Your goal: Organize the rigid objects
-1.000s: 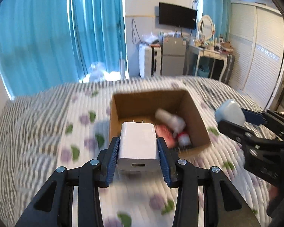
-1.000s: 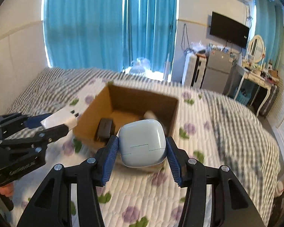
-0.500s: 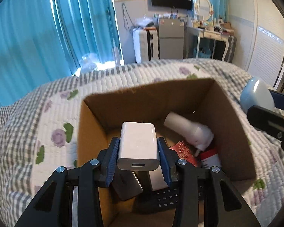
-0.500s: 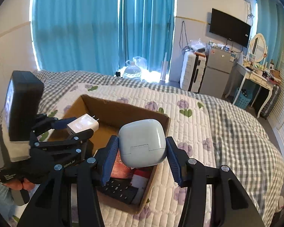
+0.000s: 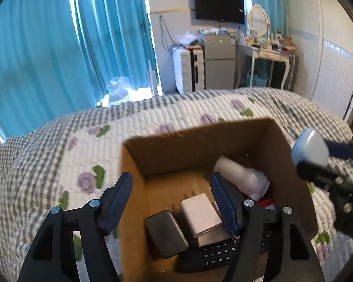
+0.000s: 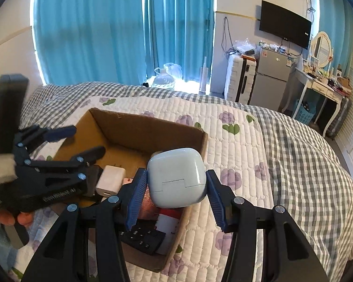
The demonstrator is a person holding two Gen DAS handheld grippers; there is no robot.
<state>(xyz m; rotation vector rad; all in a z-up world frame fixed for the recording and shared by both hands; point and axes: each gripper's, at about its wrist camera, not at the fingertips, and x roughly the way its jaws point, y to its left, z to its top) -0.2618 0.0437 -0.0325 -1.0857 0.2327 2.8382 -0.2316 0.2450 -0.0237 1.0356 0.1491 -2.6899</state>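
Note:
A brown cardboard box [image 5: 176, 145] sits on the quilted bed and also shows in the right wrist view [image 6: 120, 127]. My left gripper [image 5: 171, 195] is open above the box's near left corner. The white charger [image 5: 201, 213] lies loose inside the box, and shows in the right wrist view [image 6: 110, 178]. My right gripper [image 6: 176, 185] is shut on a pale blue earbud case [image 6: 176, 176] over the box's right wall. The case also shows at the right of the left wrist view [image 5: 310, 148]. The box also holds a black block [image 5: 166, 232], a white bottle [image 5: 242, 176] and a black remote [image 6: 141, 235].
The bed quilt [image 6: 258, 164] has purple flowers and a grey check border. Blue curtains [image 6: 106, 30], a white suitcase [image 6: 241, 77], a small fridge [image 6: 270, 87] and a dressing table [image 6: 322, 87] stand beyond the bed's far edge.
My left gripper has opened and the white charger has dropped into the box. My right gripper has kept hold of the earbud case and moved over the box's right wall.

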